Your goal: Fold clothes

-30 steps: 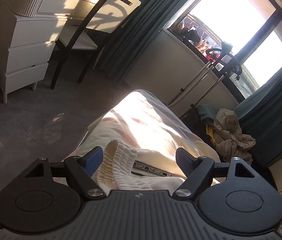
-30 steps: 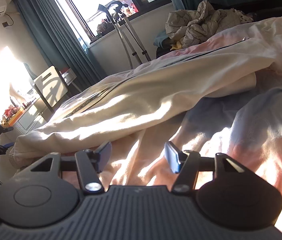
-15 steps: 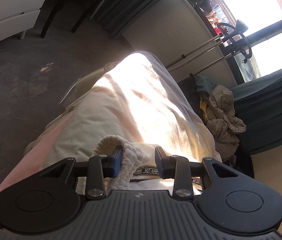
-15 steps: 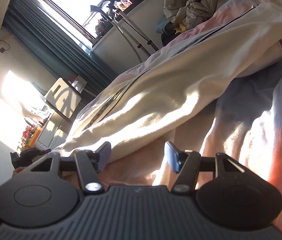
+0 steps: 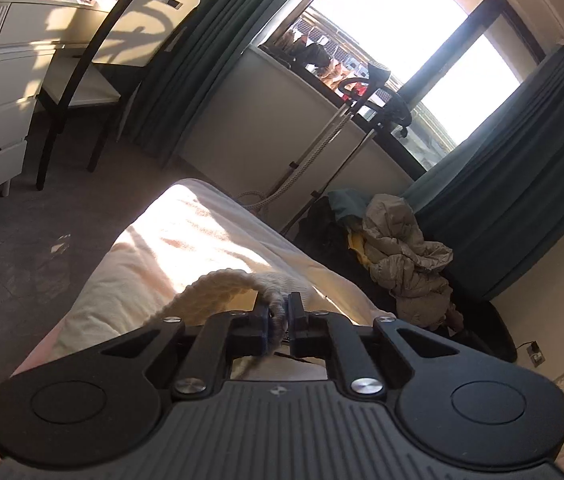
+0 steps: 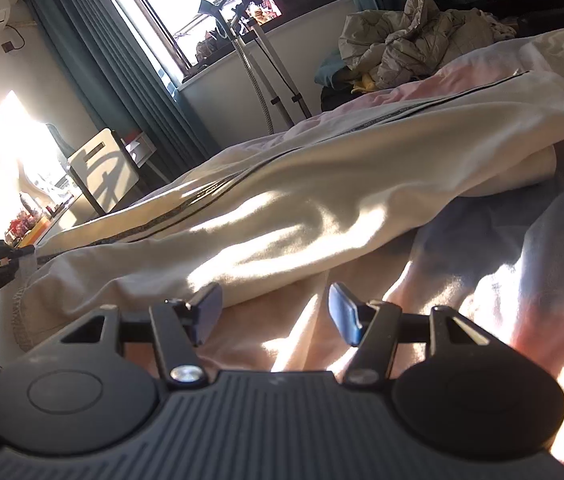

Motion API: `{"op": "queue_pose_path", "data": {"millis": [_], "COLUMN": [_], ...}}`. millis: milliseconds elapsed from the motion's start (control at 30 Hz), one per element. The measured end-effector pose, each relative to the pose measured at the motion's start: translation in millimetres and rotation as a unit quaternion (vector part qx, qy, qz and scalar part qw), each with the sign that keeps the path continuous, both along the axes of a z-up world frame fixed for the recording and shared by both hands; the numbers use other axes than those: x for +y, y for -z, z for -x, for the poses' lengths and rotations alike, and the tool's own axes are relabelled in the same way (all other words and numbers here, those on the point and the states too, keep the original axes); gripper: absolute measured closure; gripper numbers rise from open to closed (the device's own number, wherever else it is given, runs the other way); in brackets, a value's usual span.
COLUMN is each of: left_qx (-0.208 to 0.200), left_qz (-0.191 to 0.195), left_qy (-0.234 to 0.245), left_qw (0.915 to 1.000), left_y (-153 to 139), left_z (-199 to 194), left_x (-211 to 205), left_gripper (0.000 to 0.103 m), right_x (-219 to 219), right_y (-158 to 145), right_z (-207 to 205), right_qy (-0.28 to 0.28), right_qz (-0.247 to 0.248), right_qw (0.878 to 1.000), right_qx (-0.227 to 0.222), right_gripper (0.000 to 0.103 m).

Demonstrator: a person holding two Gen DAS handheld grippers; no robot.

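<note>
The cream trousers (image 6: 302, 200) lie stretched along the bed (image 6: 502, 300). The left gripper (image 5: 278, 317) has its jaws closed on the ribbed cuff (image 5: 225, 288) at one end. The right gripper (image 6: 273, 312) hangs just beside the trousers, jaws open and holding nothing.

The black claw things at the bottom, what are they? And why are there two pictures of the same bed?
They are grabbers, one in each of a person's hands, each carrying its own camera, so you get two views. In the left camera's picture, the left gripper is pinched shut on the ribbed cuff of the cream trousers, which lie stretched across the pink bed sheet. In the right camera's picture, the right gripper is open and holds nothing, just above the sheet. A heap of clothes waits by the window.
</note>
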State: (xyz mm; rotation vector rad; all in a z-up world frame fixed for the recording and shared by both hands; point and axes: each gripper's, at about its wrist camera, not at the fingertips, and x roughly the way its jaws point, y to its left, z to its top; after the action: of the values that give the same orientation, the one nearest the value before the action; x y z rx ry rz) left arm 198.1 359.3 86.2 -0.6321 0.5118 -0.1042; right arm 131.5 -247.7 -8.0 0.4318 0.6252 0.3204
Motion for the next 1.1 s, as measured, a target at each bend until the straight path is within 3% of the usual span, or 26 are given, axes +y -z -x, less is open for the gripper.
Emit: {"op": "queue_pose_path", "data": {"millis": [100,200,300,433,667,867,900,933,967,1000,1100], "left_qx": [-0.039,-0.056,-0.050,0.000,0.100,0.133,0.135,0.138,0.137,0.131,0.114], "left_qz": [-0.021,-0.032,-0.029,-0.027,0.030,0.073,0.075,0.074,0.069,0.064,0.056], "left_qy": [0.040,0.071,0.088,0.095,0.068,0.061,0.062,0.061,0.057,0.053,0.037], "left_qw": [0.9982,0.9954,0.9945,0.9951,0.9922,0.9866,0.9861,0.9858,0.9865,0.9878,0.9912], "left_y": [-28,-34,-14,33,104,122,123,124,123,123,121], "left_z": [56,114,162,210,228,232,233,235,239,242,244], "left_x": [-31,-62,-83,-105,-114,-95,-91,-87,-81,-75,-54], "left_gripper": [0.093,0.093,0.093,0.092,0.090,0.082,0.072,0.055,0.048,0.042,0.042], "right_x": [-6,-16,-25,-33,-32,-25,-25,-24,-24,-24,-22], "right_y": [-1,-2,-3,-2,-1,0,0,1,1,2,4], "right_z": [10,24,41,60,74,77,77,76,75,74,73], "right_qy": [0.008,0.009,0.004,-0.004,-0.017,-0.030,-0.031,-0.031,-0.031,-0.031,-0.030], "right_qz": [0.016,0.009,0.001,0.000,-0.011,-0.007,-0.008,-0.009,-0.011,-0.013,-0.012], "right_qw": [1.000,1.000,1.000,0.999,0.999,0.999,0.999,0.999,0.999,0.999,0.999], "right_qx": [-0.014,-0.022,-0.030,-0.034,-0.036,-0.032,-0.031,-0.029,-0.027,-0.025,-0.020], "right_gripper": [0.043,0.043,0.043,0.043,0.043,0.043,0.042,0.042,0.042,0.042,0.042]}}
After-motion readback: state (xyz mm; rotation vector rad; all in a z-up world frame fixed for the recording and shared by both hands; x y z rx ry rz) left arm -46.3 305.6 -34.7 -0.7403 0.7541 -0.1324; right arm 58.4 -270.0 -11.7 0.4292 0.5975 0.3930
